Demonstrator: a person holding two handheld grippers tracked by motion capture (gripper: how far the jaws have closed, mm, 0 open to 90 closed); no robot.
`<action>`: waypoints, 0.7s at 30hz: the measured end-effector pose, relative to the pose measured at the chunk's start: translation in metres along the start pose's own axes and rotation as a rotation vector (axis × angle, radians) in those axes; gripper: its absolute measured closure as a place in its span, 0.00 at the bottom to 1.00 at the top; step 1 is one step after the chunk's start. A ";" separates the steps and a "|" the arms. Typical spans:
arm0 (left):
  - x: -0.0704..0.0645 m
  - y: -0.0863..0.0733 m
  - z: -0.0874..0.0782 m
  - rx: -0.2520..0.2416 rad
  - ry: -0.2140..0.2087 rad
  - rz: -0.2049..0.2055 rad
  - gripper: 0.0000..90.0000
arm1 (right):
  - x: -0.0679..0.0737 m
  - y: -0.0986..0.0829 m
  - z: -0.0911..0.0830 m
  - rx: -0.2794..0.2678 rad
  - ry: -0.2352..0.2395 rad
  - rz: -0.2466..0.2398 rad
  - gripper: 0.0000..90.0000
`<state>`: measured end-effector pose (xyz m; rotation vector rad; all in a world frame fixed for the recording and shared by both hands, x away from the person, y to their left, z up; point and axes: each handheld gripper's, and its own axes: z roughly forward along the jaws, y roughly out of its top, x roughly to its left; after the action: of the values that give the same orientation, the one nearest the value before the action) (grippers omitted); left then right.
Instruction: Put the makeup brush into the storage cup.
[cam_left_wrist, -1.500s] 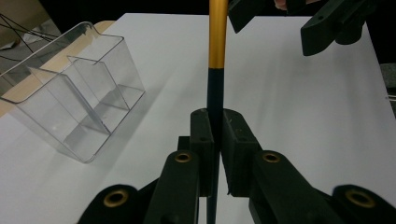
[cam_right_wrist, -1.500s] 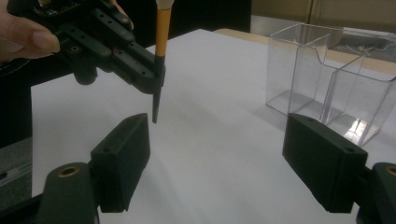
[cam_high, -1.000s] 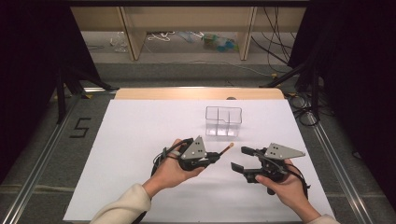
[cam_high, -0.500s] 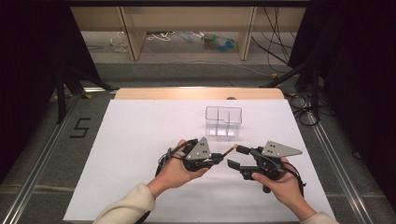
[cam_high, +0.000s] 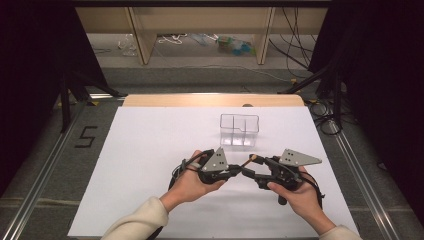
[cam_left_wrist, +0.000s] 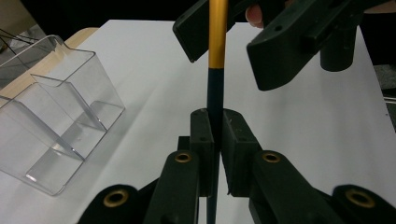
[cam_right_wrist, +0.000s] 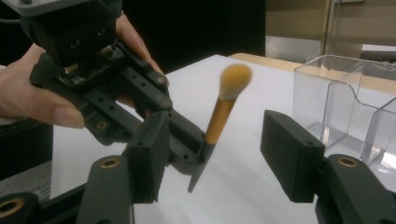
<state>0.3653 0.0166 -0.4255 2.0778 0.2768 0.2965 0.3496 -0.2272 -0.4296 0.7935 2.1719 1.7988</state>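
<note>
Left tool clamps the makeup brush by its dark handle; right tool, open, straddles the shaft, bristles toward 12 o'clock.

My high view looks forward and down over the whole white worktop. My two gripper views sit close, facing each other; both share the clear plastic divided box near the far edge.

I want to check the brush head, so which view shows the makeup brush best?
The right gripper view: the makeup brush shows bristles to tip, held in the left claw. The left gripper view gives just its handle; the high view shows it small.
</note>
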 end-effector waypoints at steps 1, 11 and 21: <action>0.000 0.000 0.000 -0.001 -0.001 -0.001 0.93 | 0.000 0.000 0.000 -0.005 0.002 0.005 0.51; -0.002 -0.001 0.003 -0.009 0.003 -0.015 0.93 | -0.002 -0.001 0.000 -0.005 0.010 0.046 0.66; -0.002 -0.001 0.005 -0.013 -0.004 -0.027 0.93 | -0.003 -0.002 -0.001 0.005 0.018 0.047 0.75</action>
<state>0.3654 0.0120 -0.4289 2.0597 0.2996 0.2775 0.3512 -0.2298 -0.4314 0.8395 2.1880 1.8304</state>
